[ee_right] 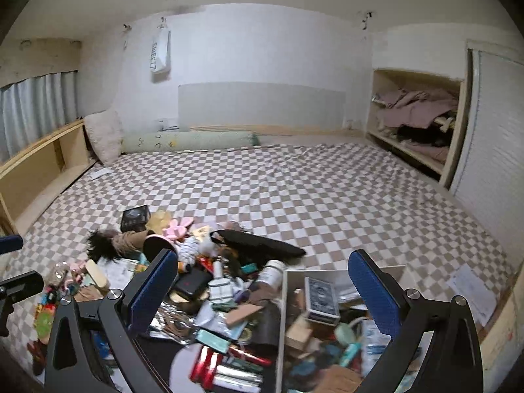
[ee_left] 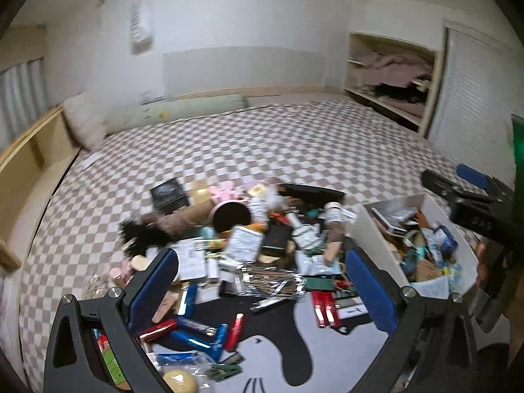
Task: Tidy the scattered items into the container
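You're holding both claws over the mess on the bed point(ee_right: 327, 180), and both are spread wide with nothing between the blue pads. Your left claw point(ee_left: 262, 281) is hanging above the thick of the pile point(ee_left: 249, 249); your right claw point(ee_right: 265, 291) is sitting over the near-left wall of the white container point(ee_right: 284, 311), half over the box, half over the clutter.

The container is standing at the right edge of the heap, and it's already carrying a fair load: a patterned card box point(ee_right: 321, 298) is lying on top, with teal, blue and cardboard bits jumbled underneath. So some of the job is showing as done.

Plenty is still lying outside, though. You're looking at a black folded umbrella point(ee_right: 258, 245), a pink round box point(ee_left: 231, 216), a fuzzy black toy point(ee_left: 140, 234), a black power bank point(ee_left: 278, 239), a white bottle point(ee_right: 271, 273) resting right beside the container wall, red tubes point(ee_left: 324, 308) and blue tubes point(ee_left: 196, 327) near the front edge, plus crinkly foil and papers in between.

I'm judging this as somewhere midway: the box is filling, but the larger share of the scatter is waiting on the blanket, touching and overlapping, so single pieces are going to be fiddly to pull free.
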`<state>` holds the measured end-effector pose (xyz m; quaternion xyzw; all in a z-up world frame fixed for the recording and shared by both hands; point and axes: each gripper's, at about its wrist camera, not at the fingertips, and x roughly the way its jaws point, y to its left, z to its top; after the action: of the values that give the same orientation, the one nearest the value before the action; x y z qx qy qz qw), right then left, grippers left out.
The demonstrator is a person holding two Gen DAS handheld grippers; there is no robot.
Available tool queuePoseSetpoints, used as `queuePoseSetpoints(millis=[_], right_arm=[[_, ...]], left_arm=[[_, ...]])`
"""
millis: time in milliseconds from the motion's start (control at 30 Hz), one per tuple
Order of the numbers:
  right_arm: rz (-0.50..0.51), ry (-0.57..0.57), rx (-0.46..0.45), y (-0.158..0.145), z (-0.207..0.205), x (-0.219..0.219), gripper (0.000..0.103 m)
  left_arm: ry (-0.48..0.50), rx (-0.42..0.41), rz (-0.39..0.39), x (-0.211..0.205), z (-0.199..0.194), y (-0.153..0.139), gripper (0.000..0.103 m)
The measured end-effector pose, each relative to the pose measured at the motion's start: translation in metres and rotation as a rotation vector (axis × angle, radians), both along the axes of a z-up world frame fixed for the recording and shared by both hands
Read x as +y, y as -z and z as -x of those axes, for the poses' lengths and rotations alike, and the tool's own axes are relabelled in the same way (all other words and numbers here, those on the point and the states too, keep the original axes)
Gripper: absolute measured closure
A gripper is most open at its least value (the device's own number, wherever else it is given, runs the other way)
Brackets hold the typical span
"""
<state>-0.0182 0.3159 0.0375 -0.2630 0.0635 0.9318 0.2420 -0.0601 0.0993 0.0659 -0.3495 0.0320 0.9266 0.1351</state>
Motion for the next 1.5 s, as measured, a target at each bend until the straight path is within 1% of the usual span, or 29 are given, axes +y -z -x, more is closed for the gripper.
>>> queuePoseSetpoints(millis=[133, 233, 300, 333, 367, 433, 467, 500, 533, 600, 633, 700, 733, 800, 867, 967, 1033, 1100, 1200, 1267, 1333, 1367, 1433, 1467, 1500], right_arm=[[0.096, -0.038, -0.039, 0.013, 0.024, 0.001, 0.000], [0.175, -0.099, -0.102, 0.036, 0.044, -0.001, 0.000], [0.226, -0.135, -0.142, 0.053, 0.054, -0.003, 0.000], [0.252, -0.149, -0.164, 0.062, 0.060, -0.004, 0.000], [0.271, -0.158, -0.186, 0.069, 0.064, -0.006, 0.000], [0.297, -0.179, -0.246, 0.087, 0.073, -0.011, 0.010], [0.305, -0.185, -0.272, 0.093, 0.075, -0.014, 0.018], [0.314, -0.190, -0.299, 0.099, 0.078, -0.016, 0.022], [0.328, -0.194, -0.327, 0.108, 0.081, -0.019, 0.023], [0.358, -0.200, -0.372, 0.122, 0.086, -0.023, 0.034], [0.376, -0.204, -0.395, 0.129, 0.089, -0.024, 0.037], [0.418, -0.216, -0.440, 0.144, 0.092, -0.027, 0.047], [0.431, -0.224, -0.463, 0.151, 0.095, -0.028, 0.048], [0.437, -0.231, -0.515, 0.167, 0.098, -0.032, 0.049], [0.430, -0.230, -0.565, 0.181, 0.100, -0.034, 0.049], [0.436, -0.228, -0.615, 0.196, 0.098, -0.031, 0.050], [0.442, -0.221, -0.636, 0.205, 0.096, -0.025, 0.050], [0.454, -0.211, -0.656, 0.214, 0.093, -0.018, 0.056], [0.503, -0.183, -0.662, 0.224, 0.089, -0.005, 0.056], [0.514, -0.172, -0.672, 0.231, 0.087, 0.001, 0.056], [0.521, -0.174, -0.685, 0.235, 0.086, 0.004, 0.059], [0.523, -0.177, -0.691, 0.237, 0.086, 0.005, 0.062], [0.518, -0.168, -0.699, 0.238, 0.086, 0.007, 0.062], [0.517, -0.165, -0.703, 0.239, 0.085, 0.008, 0.062], [0.521, -0.165, -0.712, 0.242, 0.085, 0.008, 0.065]], left_arm=[[-0.041, -0.047, -0.008, -0.020, 0.012, 0.019, 0.000], [-0.047, -0.092, -0.013, -0.027, 0.019, 0.039, 0.000], [-0.049, -0.137, -0.018, -0.030, 0.025, 0.056, 0.000], [-0.049, -0.161, -0.016, -0.031, 0.028, 0.063, 0.001], [-0.049, -0.182, -0.013, -0.031, 0.031, 0.069, 0.006], [-0.043, -0.214, -0.006, -0.029, 0.037, 0.079, 0.012], [-0.041, -0.231, -0.004, -0.027, 0.040, 0.085, 0.012], [-0.038, -0.249, -0.006, -0.026, 0.043, 0.090, 0.012], [-0.035, -0.268, -0.007, -0.024, 0.045, 0.096, 0.012], [-0.027, -0.307, -0.008, -0.020, 0.048, 0.106, 0.012], [-0.023, -0.326, -0.007, -0.018, 0.050, 0.111, 0.012], [-0.009, -0.355, 0.004, -0.011, 0.051, 0.122, 0.012], [-0.001, -0.368, 0.010, -0.007, 0.052, 0.127, 0.012], [0.021, -0.407, 0.023, 0.002, 0.053, 0.138, 0.012], [0.041, -0.439, 0.035, 0.011, 0.053, 0.149, 0.020], [0.068, -0.478, 0.053, 0.024, 0.055, 0.165, 0.021], [0.086, -0.504, 0.065, 0.033, 0.056, 0.176, 0.022], [0.104, -0.529, 0.077, 0.042, 0.056, 0.186, 0.025], [0.131, -0.568, 0.096, 0.055, 0.058, 0.202, 0.026], [0.149, -0.594, 0.108, 0.063, 0.059, 0.212, 0.033], [0.167, -0.616, 0.118, 0.072, 0.059, 0.222, 0.036], [0.177, -0.620, 0.120, 0.076, 0.060, 0.223, 0.040], [0.199, -0.630, 0.125, 0.085, 0.060, 0.228, 0.047], [0.206, -0.635, 0.127, 0.089, 0.061, 0.229, 0.047], [0.214, -0.639, 0.129, 0.093, 0.061, 0.231, 0.047]])
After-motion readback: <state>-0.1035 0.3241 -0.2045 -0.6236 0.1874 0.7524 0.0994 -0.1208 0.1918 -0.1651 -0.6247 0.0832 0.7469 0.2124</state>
